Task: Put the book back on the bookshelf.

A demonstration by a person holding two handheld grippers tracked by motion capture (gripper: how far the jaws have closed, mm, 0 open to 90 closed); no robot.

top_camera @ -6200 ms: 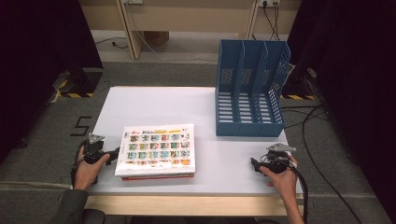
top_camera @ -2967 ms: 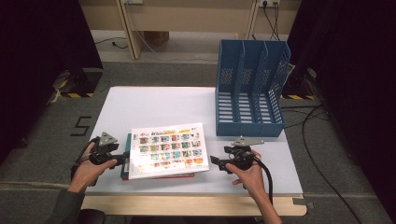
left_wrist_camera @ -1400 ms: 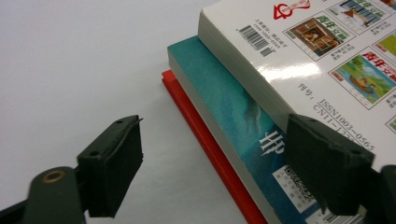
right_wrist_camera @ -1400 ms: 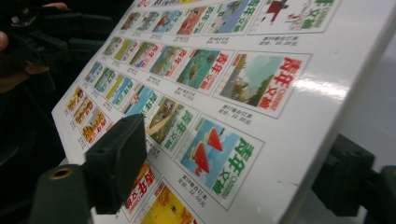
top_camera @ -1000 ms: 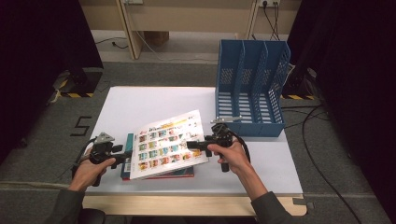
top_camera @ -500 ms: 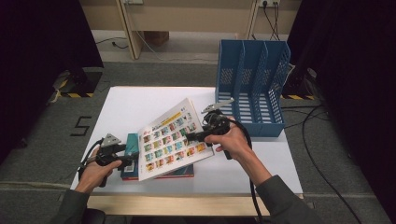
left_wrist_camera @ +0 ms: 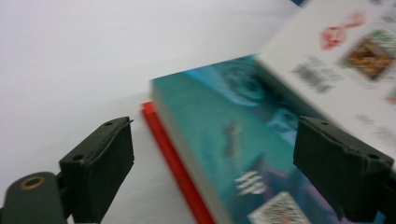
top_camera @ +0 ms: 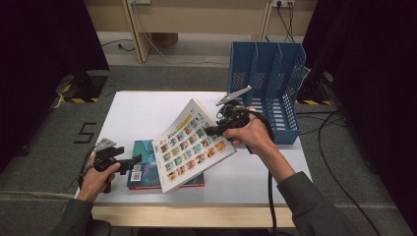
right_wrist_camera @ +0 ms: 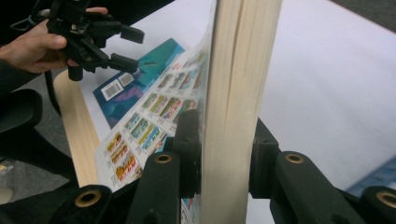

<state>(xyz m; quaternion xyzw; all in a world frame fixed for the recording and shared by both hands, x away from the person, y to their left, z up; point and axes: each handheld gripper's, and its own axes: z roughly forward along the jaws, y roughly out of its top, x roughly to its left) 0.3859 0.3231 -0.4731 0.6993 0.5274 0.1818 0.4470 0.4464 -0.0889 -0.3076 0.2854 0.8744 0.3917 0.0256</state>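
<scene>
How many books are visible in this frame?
3: white picture-grid book tilted up, clamped in the right gripper; teal-covered book flat on the table; red book beneath it. Others may be hidden.

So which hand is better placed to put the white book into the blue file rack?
Right: its hand-held gripper is clamped on the white book, lifted beside the rack; the left is open.

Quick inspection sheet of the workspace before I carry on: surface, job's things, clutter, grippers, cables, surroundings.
Surface: white table, wooden front edge.
Job's things: picture book lifted and tilted; teal book on a red book; blue file rack at right rear.
Clutter: nothing seen.
Grippers: right hand-held gripper clamped on the picture book's edge; left hand-held gripper open at the teal book, jaws just opened.
Cables: one trails under the right forearm.
Surroundings: dark curtains, grey floor.
</scene>
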